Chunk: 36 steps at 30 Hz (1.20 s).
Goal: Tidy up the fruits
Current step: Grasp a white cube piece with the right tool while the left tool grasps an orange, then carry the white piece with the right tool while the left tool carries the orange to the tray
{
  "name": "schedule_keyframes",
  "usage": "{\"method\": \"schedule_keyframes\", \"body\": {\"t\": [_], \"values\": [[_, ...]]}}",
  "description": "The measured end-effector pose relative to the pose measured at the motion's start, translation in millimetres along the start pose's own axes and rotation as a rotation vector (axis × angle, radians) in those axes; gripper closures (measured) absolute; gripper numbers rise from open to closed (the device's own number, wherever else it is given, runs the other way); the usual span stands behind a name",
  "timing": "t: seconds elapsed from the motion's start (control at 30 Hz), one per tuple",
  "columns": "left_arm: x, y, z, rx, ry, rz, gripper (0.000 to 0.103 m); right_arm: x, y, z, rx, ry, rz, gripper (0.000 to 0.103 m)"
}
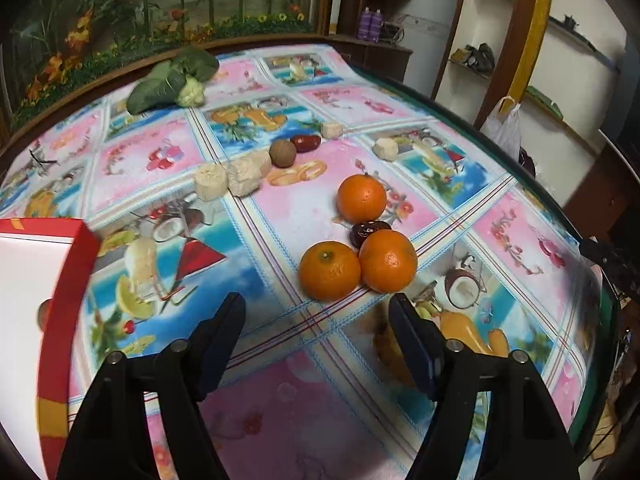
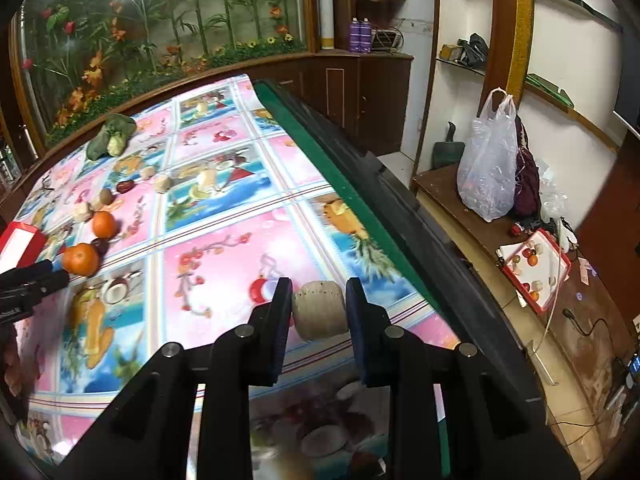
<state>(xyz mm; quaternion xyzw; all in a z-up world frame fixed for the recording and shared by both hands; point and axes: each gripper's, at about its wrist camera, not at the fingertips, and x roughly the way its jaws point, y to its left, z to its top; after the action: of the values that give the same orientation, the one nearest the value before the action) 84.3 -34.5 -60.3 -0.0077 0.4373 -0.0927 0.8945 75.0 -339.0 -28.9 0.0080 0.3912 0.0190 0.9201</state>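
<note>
The right claw [image 2: 318, 312] is pinching a pale, ribbed banana chunk [image 2: 319, 310] by its two sides, near the table's right edge [image 2: 340, 184]. In my judgement the hold is a little shallow: the pads sit on the near half of the chunk, so it should be carried level and slowly, with no twisting, and set down only over the red box [image 2: 20, 240] at nine o'clock from the claw.

The left claw [image 1: 318, 316] is spread with nothing between its fingers, and the nearest orange [image 1: 329, 270] lies just beyond it at twelve o'clock. That orange touches a second orange [image 1: 387, 261] at its three o'clock, with a dark date [image 1: 368, 230] wedged behind them and a third orange [image 1: 362, 198] farther off. To take the near one cleanly, the fingers should probably straddle its widest part without nudging its neighbour. The red box [image 1: 60, 300] waits at nine o'clock.
</note>
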Motion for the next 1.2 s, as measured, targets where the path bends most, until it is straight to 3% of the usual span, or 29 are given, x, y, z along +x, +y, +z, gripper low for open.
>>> {"method": "schedule_keyframes", "body": {"t": [0.1,0.13,0.17,0.2,0.3,0.43,0.67,0.77,0.83,0.9,0.93,1.03,1.2], "values": [[4,-3,9,0.013,-0.029,0.009,0.036,2,8,-1,-0.007,0.004,0.020,0.074],[2,-4,12,0.020,-0.045,0.014,0.042,3,10,-1,-0.005,0.005,0.027,0.074],[1,-5,17,0.032,-0.063,0.031,0.056,3,12,-2,-0.006,0.005,0.032,0.074],[3,-4,21,0.035,-0.060,0.041,0.063,2,14,-3,-0.009,0.005,0.038,0.074],[7,1,24,0.011,-0.049,0.012,0.063,-2,19,-3,-0.012,-0.001,0.050,0.074],[1,-4,11,0.061,-0.065,0.003,0.062,-12,25,-3,-0.018,-0.013,0.060,0.074],[3,-7,13,0.067,-0.059,0.027,0.061,-28,31,-3,-0.027,-0.035,0.065,0.074],[1,-11,6,0.096,-0.050,0.037,0.053,-35,33,-4,-0.032,-0.045,0.068,0.074],[8,-9,3,0.090,0.000,0.019,0.050,-42,34,-3,-0.035,-0.056,0.067,0.074],[7,-13,3,0.112,-0.002,0.028,0.050,-46,34,-2,-0.038,-0.062,0.065,0.074],[8,-14,5,0.113,-0.005,0.031,0.051,-47,34,-2,-0.039,-0.063,0.066,0.074],[9,-12,9,0.099,-0.010,0.045,0.073,-49,36,-1,-0.041,-0.071,0.071,0.074],[4,-6,6,0.076,-0.011,0.026,0.077,-53,39,-1,-0.043,-0.076,0.079,0.074]]}}
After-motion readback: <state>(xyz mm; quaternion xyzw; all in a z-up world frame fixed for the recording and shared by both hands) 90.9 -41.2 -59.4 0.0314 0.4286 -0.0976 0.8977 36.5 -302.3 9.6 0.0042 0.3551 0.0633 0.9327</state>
